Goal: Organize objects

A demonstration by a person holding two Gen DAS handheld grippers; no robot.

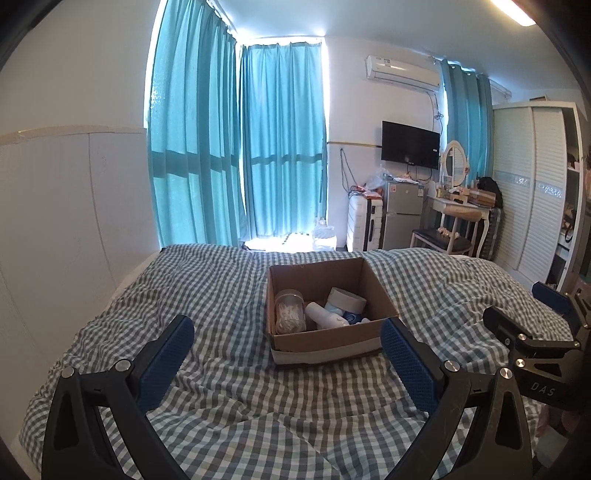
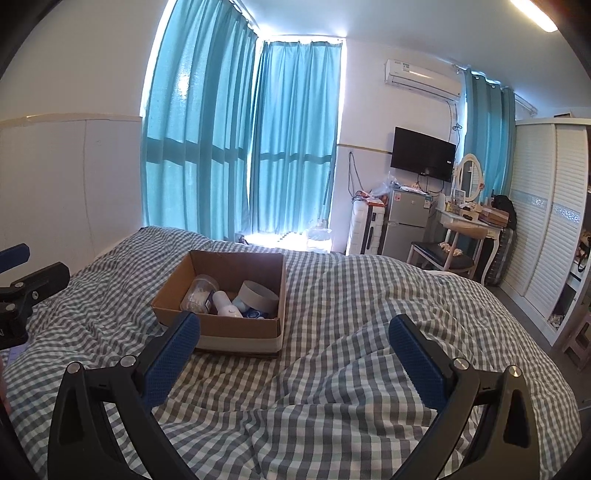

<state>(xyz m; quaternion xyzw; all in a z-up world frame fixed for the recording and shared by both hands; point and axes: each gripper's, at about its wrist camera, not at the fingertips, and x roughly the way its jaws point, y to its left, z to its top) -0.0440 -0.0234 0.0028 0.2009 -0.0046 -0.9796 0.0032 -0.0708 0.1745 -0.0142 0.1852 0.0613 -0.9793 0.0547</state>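
While the cardboard box [image 1: 328,310] sat on the checked bed [image 1: 221,406], it held a clear jar [image 1: 290,310], a white bottle [image 1: 325,315] and a tape roll [image 1: 347,300]. The left gripper [image 1: 286,349] hung spread and empty at six o'clock; the right gripper [image 2: 293,339] hung likewise, the box at its ten o'clock.

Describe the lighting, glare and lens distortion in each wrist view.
Left wrist view: daylight glows through the curtains and blows out the floor below them; the wall bows from the fisheye, corners go black, and the box is evenly lit and sharp. Right wrist view: same backlight, a ceiling lamp glares at top right, the wardrobe curves, and the box stays clear.
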